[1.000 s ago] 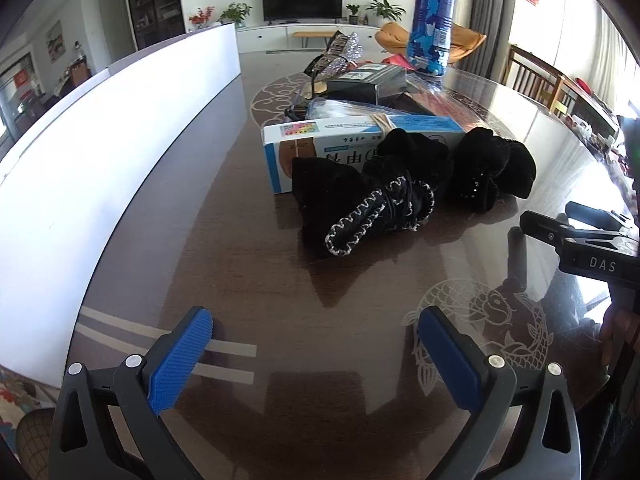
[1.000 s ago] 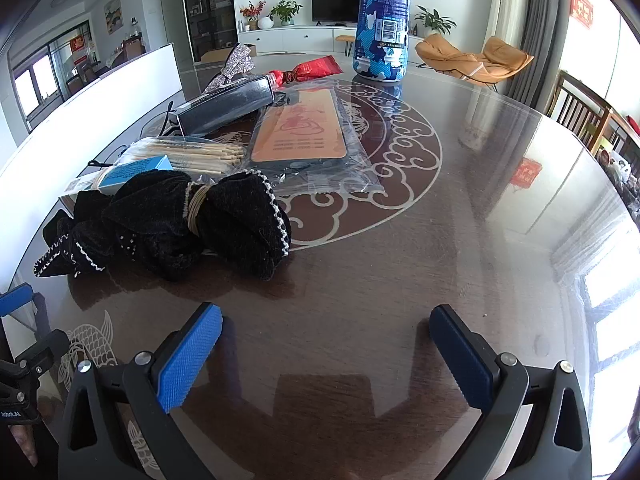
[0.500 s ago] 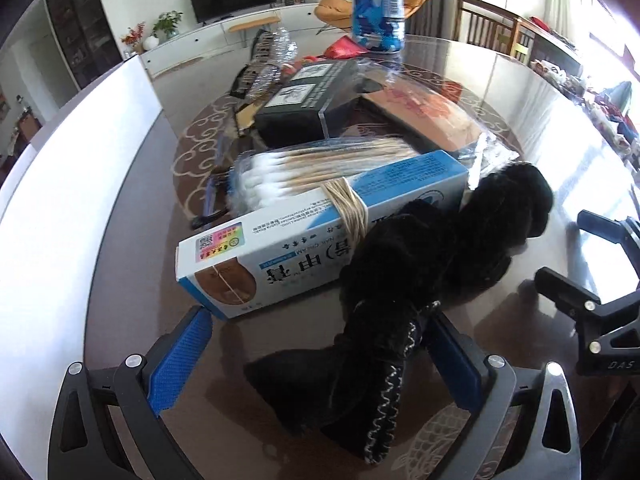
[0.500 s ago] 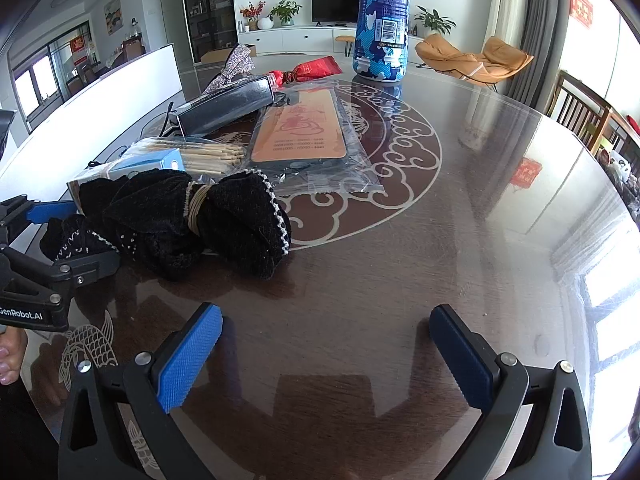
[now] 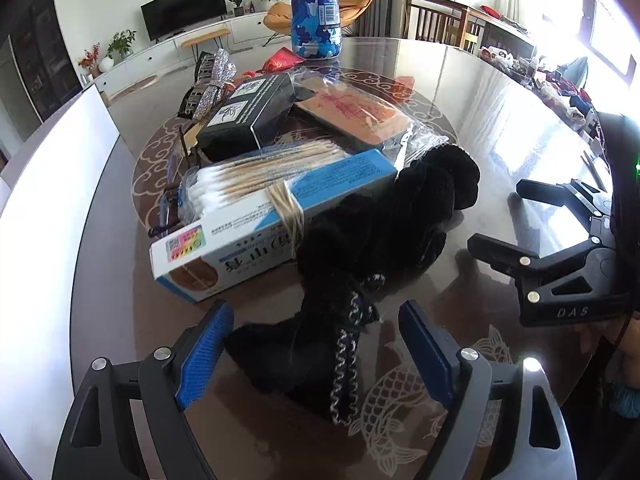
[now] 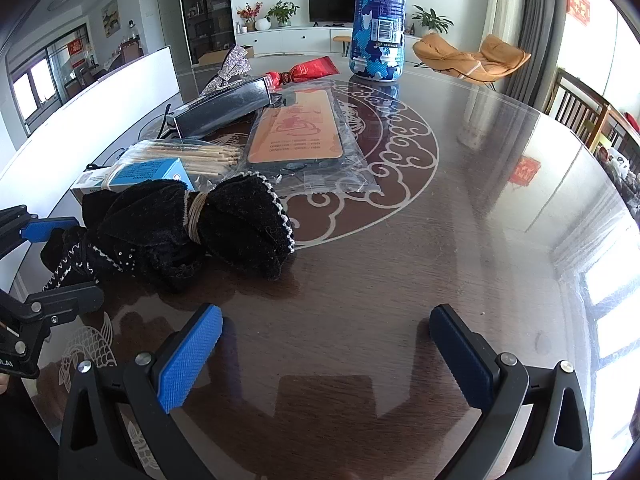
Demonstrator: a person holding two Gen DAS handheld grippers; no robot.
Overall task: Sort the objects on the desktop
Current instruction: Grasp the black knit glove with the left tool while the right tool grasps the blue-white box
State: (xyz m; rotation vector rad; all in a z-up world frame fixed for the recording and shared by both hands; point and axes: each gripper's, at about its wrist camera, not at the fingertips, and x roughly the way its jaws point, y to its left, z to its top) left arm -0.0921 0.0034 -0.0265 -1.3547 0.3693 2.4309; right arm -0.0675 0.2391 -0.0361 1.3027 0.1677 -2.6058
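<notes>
A black velvet bow (image 5: 360, 264) with silver trim and a rubber band lies on the dark table; it also shows in the right wrist view (image 6: 180, 228). My left gripper (image 5: 316, 356) is open, its blue pads on either side of the bow's near tail. Behind the bow lie a blue-and-white box (image 5: 256, 232), a bag of cotton swabs (image 5: 248, 176), a black box (image 5: 252, 116) and an orange packet in plastic (image 5: 356, 116). My right gripper (image 6: 324, 360) is open and empty over bare table, to the right of the bow.
A tall blue patterned can (image 6: 378, 20) stands at the far side of the table. A silver glitter bow (image 5: 210, 84) and a red wrapper (image 6: 312, 68) lie near it. A white board (image 5: 40, 200) runs along the table's left edge. Chairs stand at the right.
My left gripper has moved forward over the bow's tail and its jaws have narrowed somewhat around it. The right gripper has not moved.
</notes>
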